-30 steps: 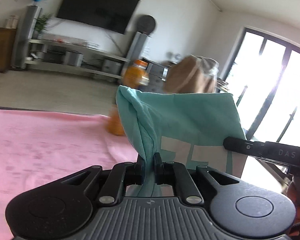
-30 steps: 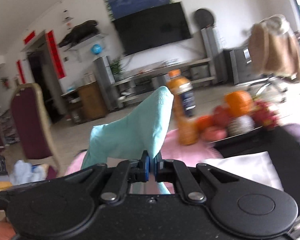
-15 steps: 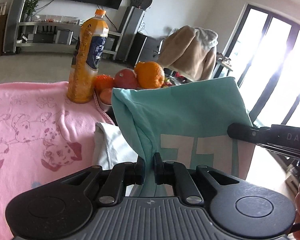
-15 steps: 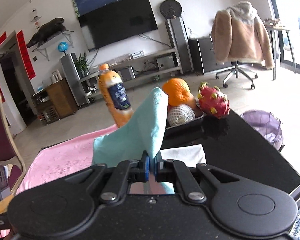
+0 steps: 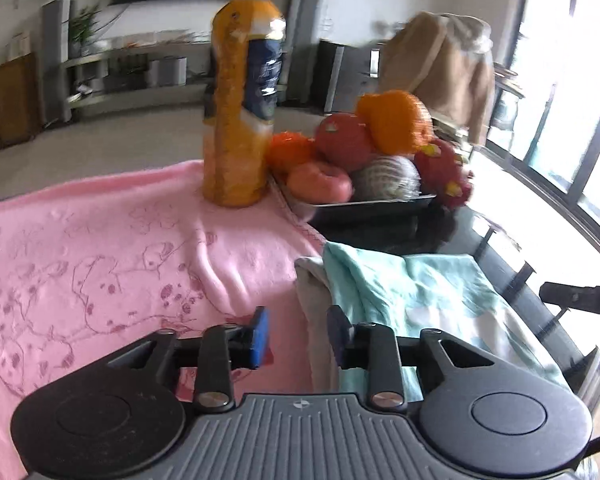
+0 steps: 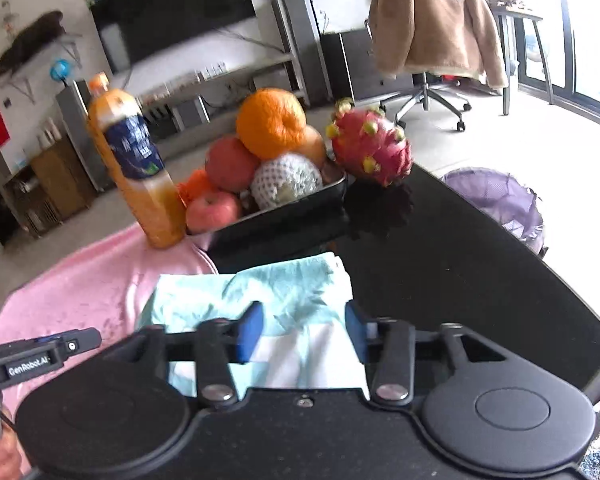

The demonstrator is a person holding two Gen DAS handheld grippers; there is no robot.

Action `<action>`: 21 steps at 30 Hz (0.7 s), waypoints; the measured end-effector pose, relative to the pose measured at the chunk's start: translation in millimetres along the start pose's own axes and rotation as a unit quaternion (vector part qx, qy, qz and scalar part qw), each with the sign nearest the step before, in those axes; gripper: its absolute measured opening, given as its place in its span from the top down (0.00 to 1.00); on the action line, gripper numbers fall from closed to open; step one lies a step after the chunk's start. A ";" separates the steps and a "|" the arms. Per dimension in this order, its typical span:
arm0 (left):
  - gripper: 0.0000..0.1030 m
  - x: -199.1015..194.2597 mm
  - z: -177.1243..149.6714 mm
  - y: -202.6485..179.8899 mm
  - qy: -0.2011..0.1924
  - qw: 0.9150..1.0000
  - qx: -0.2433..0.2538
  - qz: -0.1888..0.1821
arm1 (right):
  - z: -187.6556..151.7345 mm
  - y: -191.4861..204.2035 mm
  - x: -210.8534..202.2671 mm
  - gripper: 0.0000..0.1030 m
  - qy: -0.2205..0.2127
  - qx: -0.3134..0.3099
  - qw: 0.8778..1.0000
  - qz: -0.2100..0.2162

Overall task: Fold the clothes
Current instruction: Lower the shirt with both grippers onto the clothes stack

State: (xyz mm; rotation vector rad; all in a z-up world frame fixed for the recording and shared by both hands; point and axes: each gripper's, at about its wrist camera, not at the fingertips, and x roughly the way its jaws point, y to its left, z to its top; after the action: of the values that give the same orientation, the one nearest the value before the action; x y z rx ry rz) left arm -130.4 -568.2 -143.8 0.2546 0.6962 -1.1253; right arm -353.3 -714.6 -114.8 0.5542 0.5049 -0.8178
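Nearest, left gripper (image 5: 296, 334) opening, nothing between its pads, hovering over the left edge of the folded teal garment (image 5: 416, 292). Right gripper (image 6: 304, 330) likewise opening above it, cloth below but not pinched. Teal garment lying on a white folded cloth (image 5: 310, 300), beside the pink blanket (image 5: 100, 248) on the black table (image 6: 460, 264). Best lifted straight away, without snagging the top layer. Farther off, a dark tray (image 6: 284, 216) heaped with apples, oranges and a netted fruit; dragon fruit and juice bottle (image 6: 136, 168) beside it.
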 end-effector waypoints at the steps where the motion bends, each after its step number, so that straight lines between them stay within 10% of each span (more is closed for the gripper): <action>1: 0.73 -2.9 -2.1 -4.9 0.005 1.000 0.007 -0.024 | -1.6 -3.3 -6.3 0.56 0.006 0.002 1.000 0.007; 5: 0.74 -2.6 -13.9 -39.7 0.028 0.993 0.056 -0.098 | -9.6 -1.1 -16.9 0.85 0.028 -0.001 0.999 0.031; 13: 0.71 6.8 -55.2 -46.5 0.105 0.989 0.077 -0.067 | -63.7 20.6 -0.1 0.86 0.124 -0.099 0.987 -0.009; 21: 0.67 -22.6 -55.9 -44.1 0.116 0.988 0.069 -0.068 | -66.8 34.3 -60.8 0.84 0.094 -0.110 0.989 0.009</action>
State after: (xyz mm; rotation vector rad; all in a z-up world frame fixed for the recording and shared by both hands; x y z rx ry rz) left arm -196.6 -541.4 -165.6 0.4666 0.8528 -1.2898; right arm -375.5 -620.6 -118.5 0.4319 0.7523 -0.6846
